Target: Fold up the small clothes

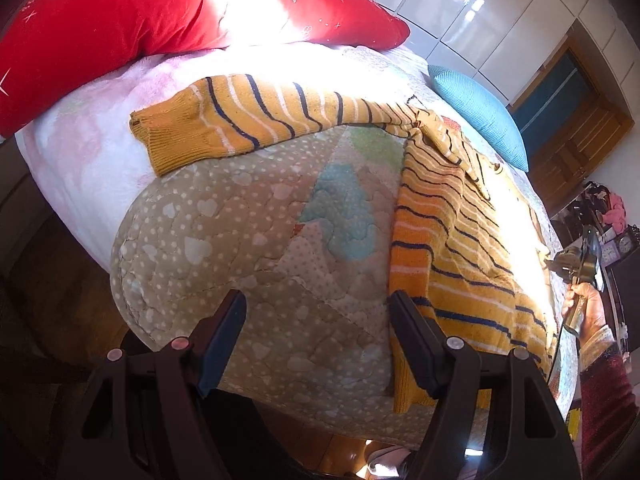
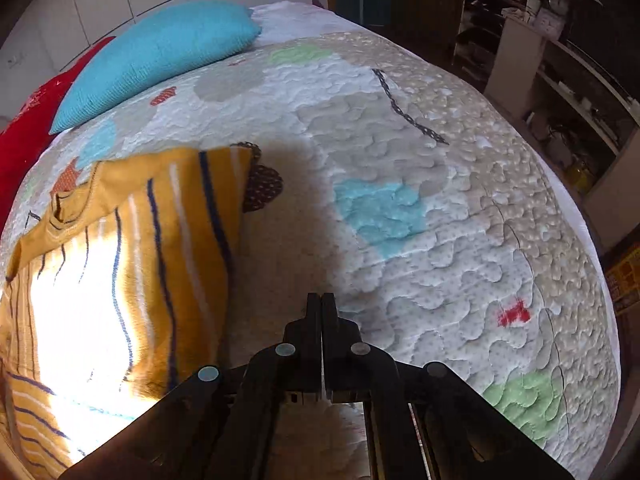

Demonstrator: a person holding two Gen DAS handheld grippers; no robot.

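Sweater (image 1: pixel 452 240) in orange-yellow knit with navy and white stripes lies spread on the patterned quilt (image 1: pixel 256 240) of the bed, one sleeve (image 1: pixel 224 120) stretched away from the body toward the red pillow (image 1: pixel 120 20). A blue pillow (image 1: pixel 480 112) sits beyond the collar end. No basket or box shows on the bed; the only holders in sight are the open shelves (image 2: pixel 560 80) beside it, seen clearly in the right wrist view, stacked with clothing and small items too blurred to name.

The left claw (image 1: pixel 318 328) is spread wide with nothing between its fingers, hovering over the quilt at the sweater's hem; its right finger overlaps the hem edge in the picture, though contact cannot be confirmed. The right claw (image 2: pixel 322 308) has its fingers pressed together with no cloth visibly caught between them, poised over bare quilt just beside the sweater (image 2: pixel 120 260).

Only the left wrist view shows the outstretched sleeve, and it also catches the person's right hand (image 1: pixel 584 308) gripping the other tool's handle at the far edge. Only the right wrist view shows the quilt's empty half and its dark chain-like print (image 2: pixel 404 112).
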